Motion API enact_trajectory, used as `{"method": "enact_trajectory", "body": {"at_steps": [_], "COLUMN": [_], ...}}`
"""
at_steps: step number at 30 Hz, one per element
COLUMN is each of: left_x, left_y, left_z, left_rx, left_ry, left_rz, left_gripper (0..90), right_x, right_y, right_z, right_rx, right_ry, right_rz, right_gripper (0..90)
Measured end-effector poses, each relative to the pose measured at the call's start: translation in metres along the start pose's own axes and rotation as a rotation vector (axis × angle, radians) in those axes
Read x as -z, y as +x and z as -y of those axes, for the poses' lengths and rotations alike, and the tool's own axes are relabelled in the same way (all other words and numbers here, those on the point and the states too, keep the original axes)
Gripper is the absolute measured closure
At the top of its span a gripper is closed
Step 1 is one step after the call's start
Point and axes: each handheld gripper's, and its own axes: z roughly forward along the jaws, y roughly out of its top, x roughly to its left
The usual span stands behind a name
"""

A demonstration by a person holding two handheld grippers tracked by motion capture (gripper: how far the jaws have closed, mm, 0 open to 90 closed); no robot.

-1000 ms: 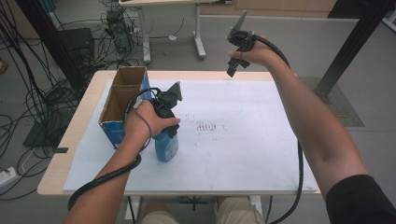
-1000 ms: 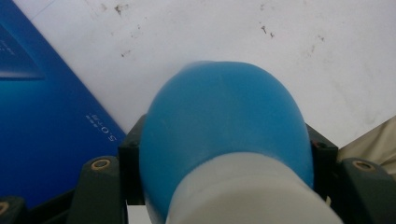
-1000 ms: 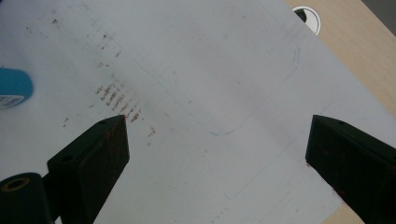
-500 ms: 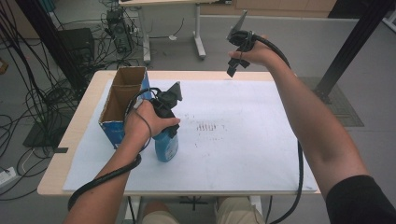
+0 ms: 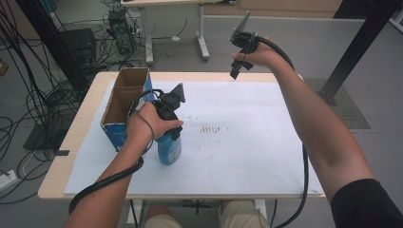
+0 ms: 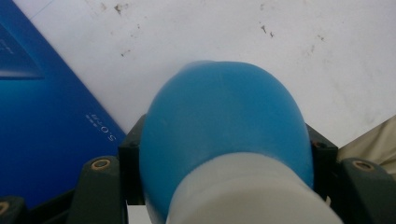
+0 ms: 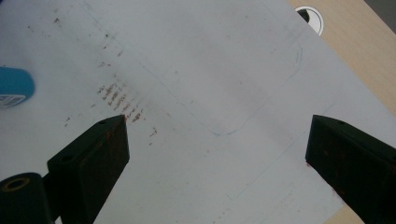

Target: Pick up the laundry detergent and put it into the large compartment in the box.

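On the table's left half, your left tool is clamped round the blue bottle, w/ your left hand wrapped over the tool body from above. Bottle stands on the white sheet, just beside the near corner of the blue cardboard box, which sits open-topped along the sheet's left edge. Can't tell from the high view whether bottle and box touch. Left gripper view: blue bottle body sits between both black jaws, one pressed to each side, white lower part of the bottle nearest the camera; blue box wall w/ small white print runs along the left, white sheet behind.

Your right tool is held up in the air over the table's far edge, well apart from bottle and box, right hand gripping it, cable trailing down along your forearm. Right gripper view: jaws spread wide, nothing between them, looking down on the sheet w/ a patch of dark smudge marks near the left jaw; a bit of the blue bottle shows at the left edge, bare wood of the table w/ a round cable port at top right.
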Motion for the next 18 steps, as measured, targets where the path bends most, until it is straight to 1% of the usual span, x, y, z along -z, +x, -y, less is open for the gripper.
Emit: {"method": "enact_trajectory", "body": {"at_steps": [12,18], "left_x": [0.0001,0.0002], "left_y": [0.0001,0.0004], "left_z": [-0.001,-0.0018], "left_rx": [0.001,0.001], "left_ry": [0.004,0.008], "left_rz": [0.001,0.001], "left_gripper": [37.6,37.6], "right_x": [0.001,0.0007], "right_y": [-0.0011,-0.0002], "right_z": [0.0012,0.0006], "right_rx": [-0.002,0.004], "right_ry": [0.001,0.003], "right_rz": [0.0,0.0], "right_gripper": [6.2,6.2]}}
